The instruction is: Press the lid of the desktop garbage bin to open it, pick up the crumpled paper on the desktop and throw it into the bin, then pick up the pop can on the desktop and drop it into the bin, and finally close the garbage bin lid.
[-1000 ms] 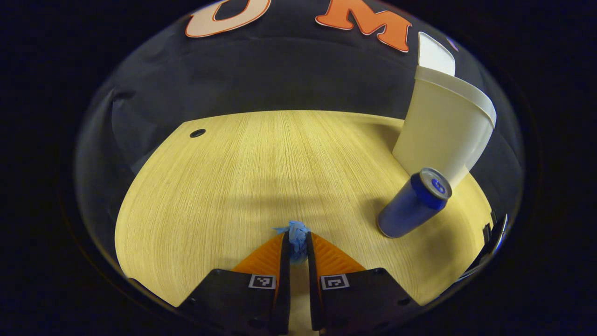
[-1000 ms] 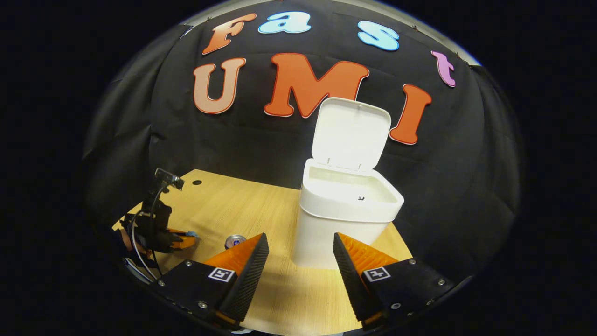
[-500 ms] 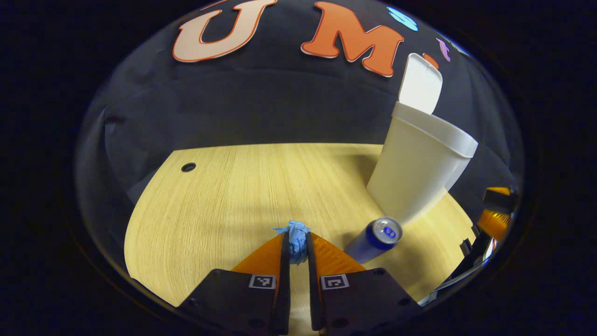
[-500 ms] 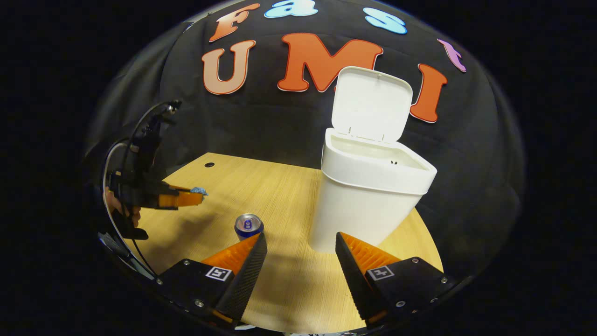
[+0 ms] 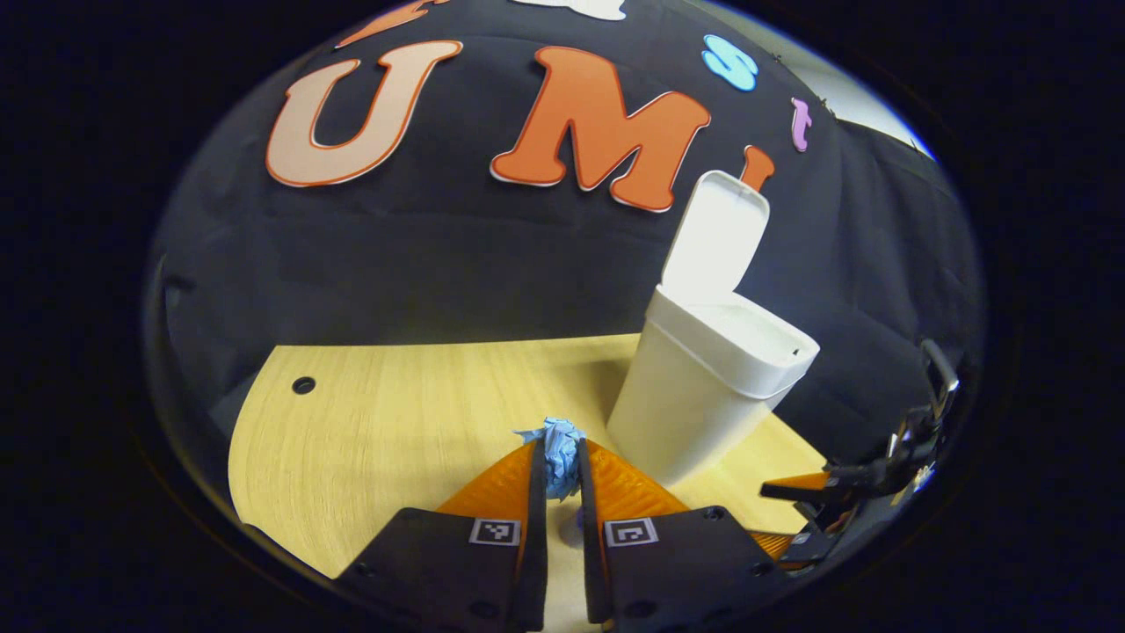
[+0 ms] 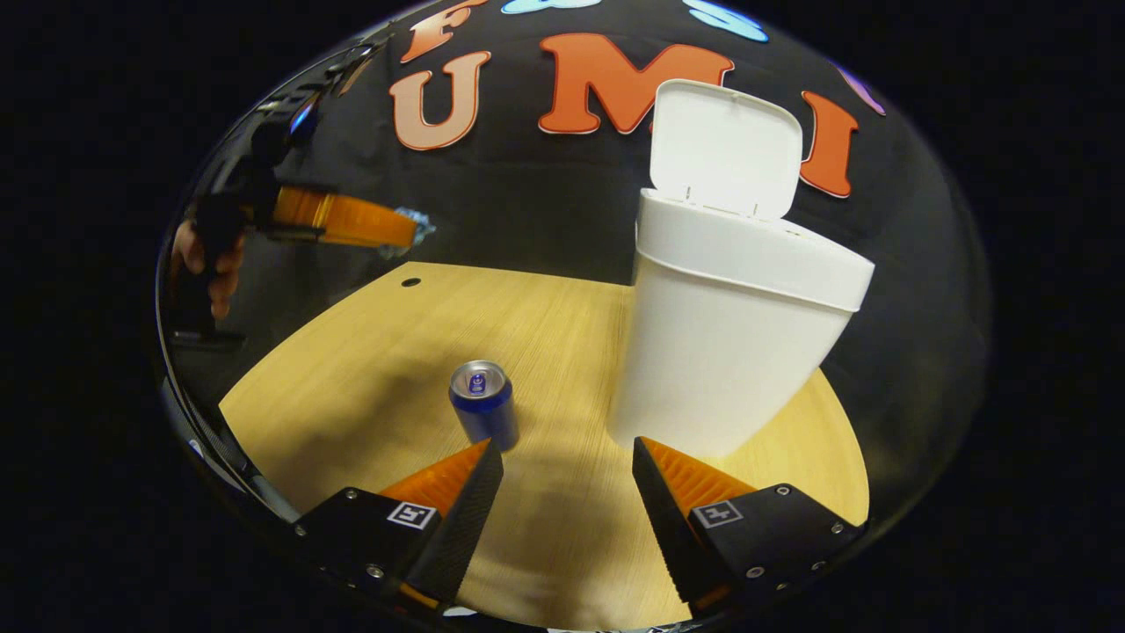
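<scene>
The crumpled blue paper (image 5: 559,442) is pinched between the fingers of my left gripper (image 5: 560,457), held in the air above the desk. The white bin (image 5: 710,387) stands right of it with its lid (image 5: 714,242) up. In the right gripper view the bin (image 6: 738,325) is at centre right, lid (image 6: 726,145) raised. A blue pop can (image 6: 483,403) stands upright on the desk, just beyond my open right gripper (image 6: 567,464). The left gripper (image 6: 352,221) with the paper (image 6: 413,225) shows high at the upper left, held by a hand (image 6: 206,264).
The wooden desk (image 6: 387,352) has a small round hole (image 6: 410,282) near its far left corner. Black cloth walls close the booth behind. In the left gripper view the right gripper (image 5: 826,501) shows low at the right edge.
My left gripper has risen well above the desk with the paper and turned toward the bin. My right gripper has dropped lower and closer to the can, staying open.
</scene>
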The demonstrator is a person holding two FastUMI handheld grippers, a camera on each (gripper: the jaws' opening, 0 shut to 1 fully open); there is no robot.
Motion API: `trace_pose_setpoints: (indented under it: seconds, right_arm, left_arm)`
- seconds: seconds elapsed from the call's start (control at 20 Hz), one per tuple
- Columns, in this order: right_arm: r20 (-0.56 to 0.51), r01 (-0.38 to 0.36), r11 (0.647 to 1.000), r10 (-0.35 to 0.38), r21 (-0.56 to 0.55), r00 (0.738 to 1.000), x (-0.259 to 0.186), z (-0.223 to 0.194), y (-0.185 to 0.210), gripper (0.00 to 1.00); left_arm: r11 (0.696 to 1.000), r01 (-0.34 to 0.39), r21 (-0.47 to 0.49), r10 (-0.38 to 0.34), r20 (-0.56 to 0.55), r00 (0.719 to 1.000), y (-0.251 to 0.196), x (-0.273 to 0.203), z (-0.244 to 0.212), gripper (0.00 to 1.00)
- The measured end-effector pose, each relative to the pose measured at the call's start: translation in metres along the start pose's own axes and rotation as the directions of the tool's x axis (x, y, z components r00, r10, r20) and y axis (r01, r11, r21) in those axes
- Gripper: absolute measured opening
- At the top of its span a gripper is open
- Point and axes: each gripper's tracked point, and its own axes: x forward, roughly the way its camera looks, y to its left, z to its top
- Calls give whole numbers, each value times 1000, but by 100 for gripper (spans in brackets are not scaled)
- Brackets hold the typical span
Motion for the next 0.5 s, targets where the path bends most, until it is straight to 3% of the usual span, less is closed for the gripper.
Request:
trace_pose_setpoints:
  seconds: [0.2, 0.5]
  right_arm:
    - [-18, -40, 999, 39, -18, 999, 13, -10, 14, 90]
    - [-36, -80, 996, 78, -31, 996, 36, -22, 28, 90]
  left_arm:
    - [990, 137, 44, -138, 18, 990, -42, 6, 31, 21]
    - [943, 313, 115, -319, 40, 947, -92, 17, 76, 21]
